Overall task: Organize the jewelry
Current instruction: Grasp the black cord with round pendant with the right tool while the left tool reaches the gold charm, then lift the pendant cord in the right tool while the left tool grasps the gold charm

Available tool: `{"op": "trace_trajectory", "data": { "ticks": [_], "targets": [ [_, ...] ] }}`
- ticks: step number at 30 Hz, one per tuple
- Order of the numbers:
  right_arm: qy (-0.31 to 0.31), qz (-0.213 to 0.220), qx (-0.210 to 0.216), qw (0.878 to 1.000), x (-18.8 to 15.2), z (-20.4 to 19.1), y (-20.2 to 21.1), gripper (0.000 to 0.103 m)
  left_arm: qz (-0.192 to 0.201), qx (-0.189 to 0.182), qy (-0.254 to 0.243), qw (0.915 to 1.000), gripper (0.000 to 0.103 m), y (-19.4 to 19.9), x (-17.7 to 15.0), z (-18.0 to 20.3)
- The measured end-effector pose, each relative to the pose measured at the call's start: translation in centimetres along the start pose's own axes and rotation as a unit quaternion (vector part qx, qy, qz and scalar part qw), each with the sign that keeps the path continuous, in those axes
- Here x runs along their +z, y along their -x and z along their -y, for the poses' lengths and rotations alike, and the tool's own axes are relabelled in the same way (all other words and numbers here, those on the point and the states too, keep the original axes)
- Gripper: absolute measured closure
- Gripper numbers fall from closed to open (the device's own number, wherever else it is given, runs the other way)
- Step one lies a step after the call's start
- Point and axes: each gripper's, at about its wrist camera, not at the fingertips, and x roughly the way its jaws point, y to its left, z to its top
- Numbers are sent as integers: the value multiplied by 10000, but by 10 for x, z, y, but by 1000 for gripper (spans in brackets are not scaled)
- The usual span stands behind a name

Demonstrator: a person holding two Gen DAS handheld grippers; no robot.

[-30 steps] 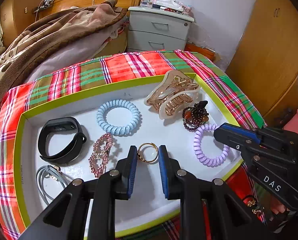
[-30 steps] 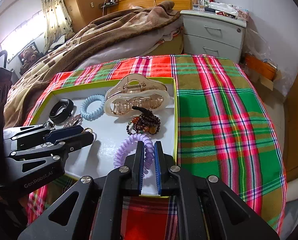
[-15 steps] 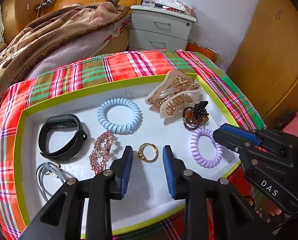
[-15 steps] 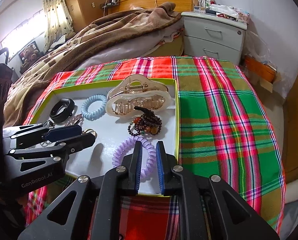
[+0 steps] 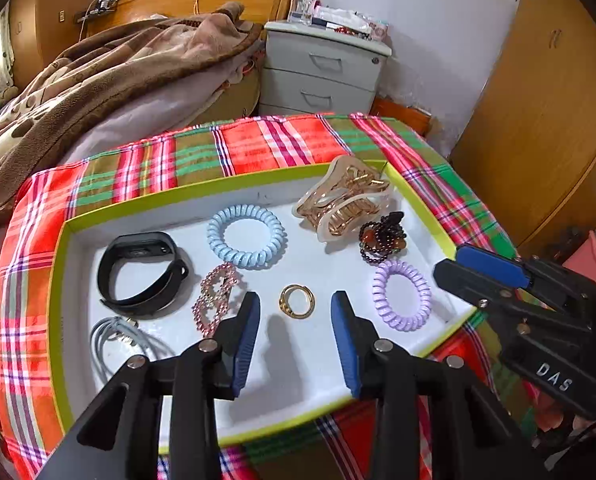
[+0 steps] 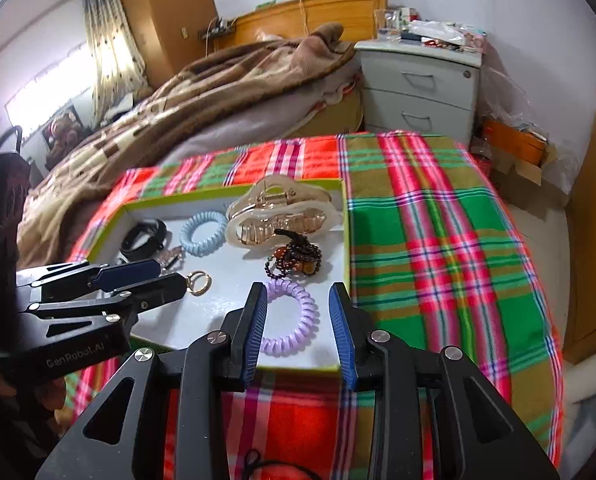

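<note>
A white tray with a lime rim [image 5: 218, 188] lies on a plaid cloth. A gold ring [image 5: 296, 301] rests flat on it, just beyond my left gripper [image 5: 294, 299]. That gripper's jaws are opening and nothing touches its blue pads. A purple coil hair tie [image 6: 276, 346] lies flat in the tray's near right corner. My right gripper [image 6: 298, 292] hovers over it with jaws opening, and its pads are clear of the tie. The right wrist view also shows the left gripper [image 6: 172, 274] beside the ring [image 6: 198, 282]. The right gripper [image 5: 447, 262] appears in the left wrist view next to the purple tie [image 5: 401, 267].
Also in the tray are a blue coil tie [image 5: 246, 261], a black wristband [image 5: 142, 240], a pink rhinestone clip [image 5: 216, 296], a grey cord [image 5: 110, 340], a beige claw clip [image 5: 345, 204] and a dark bead bracelet [image 5: 381, 238]. A bed with a blanket [image 5: 98, 80] and a nightstand [image 5: 321, 76] stand behind.
Both grippers' jaws have spread. The left widened around the ring, which stays on the tray. The right went from shut at the purple tie's near edge to open and drew back slightly.
</note>
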Motion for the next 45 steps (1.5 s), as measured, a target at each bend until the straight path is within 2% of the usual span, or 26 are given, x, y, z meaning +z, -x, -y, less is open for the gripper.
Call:
{"op": "trace_trajectory", "data": {
  "ticks": [10,17,21,28,36,39,45],
  "targets": [
    [-677,207,-12,9975,-44,31,53,70,330,-241,-39,9992,62,42,-17,12],
    [-918,-53,166,9956,-84,28,63,70,307,-351,-53,9989,62,55,-37,20],
    [-966,-201,225,9949,-96,22,59,70,232,-378,-53,9990,62,58,-50,22],
    [-845,-301,108,9959,-103,12,55,70,102,-375,-36,9992,62,59,-67,23],
    [-721,-395,-28,9966,-107,7,51,70,42,-359,-8,9993,62,59,-72,23],
    [-638,-408,-5,9971,-108,4,52,82,21,-350,12,9994,62,59,-72,24],
    [-654,-312,-26,9974,-109,6,56,82,-16,-344,33,9994,62,58,-73,23]
  ]
}}
